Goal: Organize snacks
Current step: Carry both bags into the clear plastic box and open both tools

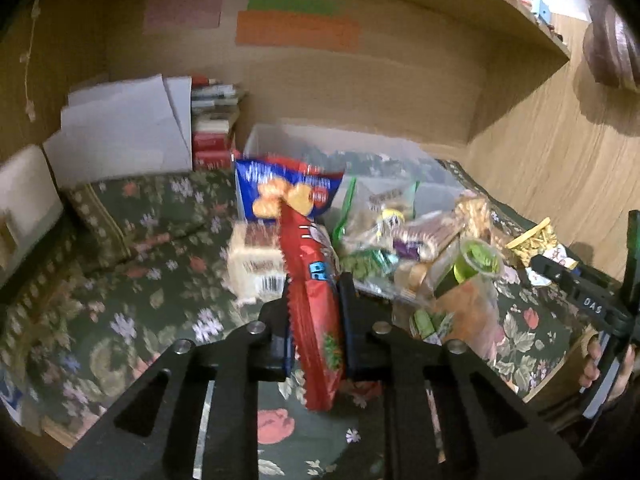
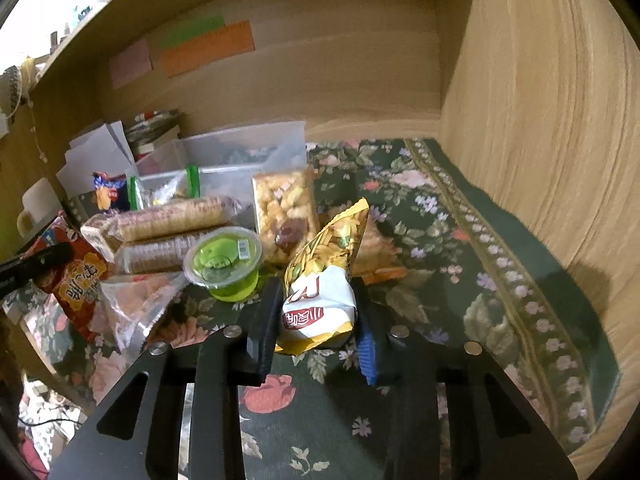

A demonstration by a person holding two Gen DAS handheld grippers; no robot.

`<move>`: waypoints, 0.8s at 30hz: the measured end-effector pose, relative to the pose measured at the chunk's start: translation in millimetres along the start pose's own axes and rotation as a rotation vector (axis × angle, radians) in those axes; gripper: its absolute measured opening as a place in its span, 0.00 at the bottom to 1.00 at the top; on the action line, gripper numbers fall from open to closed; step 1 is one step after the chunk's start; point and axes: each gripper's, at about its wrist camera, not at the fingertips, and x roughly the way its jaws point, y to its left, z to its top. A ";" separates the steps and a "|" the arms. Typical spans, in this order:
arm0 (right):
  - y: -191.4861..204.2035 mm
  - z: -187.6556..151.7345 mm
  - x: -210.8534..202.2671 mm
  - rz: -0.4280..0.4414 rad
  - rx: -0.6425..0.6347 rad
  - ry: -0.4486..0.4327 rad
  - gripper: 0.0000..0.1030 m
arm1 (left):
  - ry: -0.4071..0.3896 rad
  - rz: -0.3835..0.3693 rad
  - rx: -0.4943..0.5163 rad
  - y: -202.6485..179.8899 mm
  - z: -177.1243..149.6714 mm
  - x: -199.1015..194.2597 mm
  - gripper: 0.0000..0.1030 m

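Observation:
My left gripper (image 1: 314, 300) is shut on a red snack packet (image 1: 316, 312), held on edge above the floral cloth. The red packet also shows at the left of the right wrist view (image 2: 74, 276). My right gripper (image 2: 316, 300) is shut on a yellow and white snack bag (image 2: 324, 280), also seen at the right of the left wrist view (image 1: 532, 240). A pile of snacks lies ahead: a green jelly cup (image 2: 224, 260), two cracker rolls (image 2: 168, 232), a nut bar pack (image 2: 286, 212), a blue chip bag (image 1: 280, 192). A clear plastic bin (image 2: 240, 152) stands behind the pile.
A floral cloth (image 2: 460, 248) covers the desk inside a wooden alcove. White paper boxes (image 1: 128, 128) and stacked books (image 1: 212, 120) stand at the back left. A wooden side wall (image 2: 540, 120) rises on the right. Coloured sticky notes (image 1: 296, 28) hang on the back panel.

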 end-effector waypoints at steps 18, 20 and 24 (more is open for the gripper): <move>36.2 66.5 -21.8 0.045 -0.099 -0.189 0.29 | -0.231 0.046 0.090 -18.6 81.9 -35.6 0.17; 40.8 75.2 -19.3 0.049 -0.106 -0.203 0.29 | -0.251 0.043 0.092 -19.2 92.7 -35.4 0.17; 48.5 92.7 -10.1 0.066 -0.117 -0.217 0.30 | -0.287 0.052 0.099 -21.0 115.0 -28.4 0.17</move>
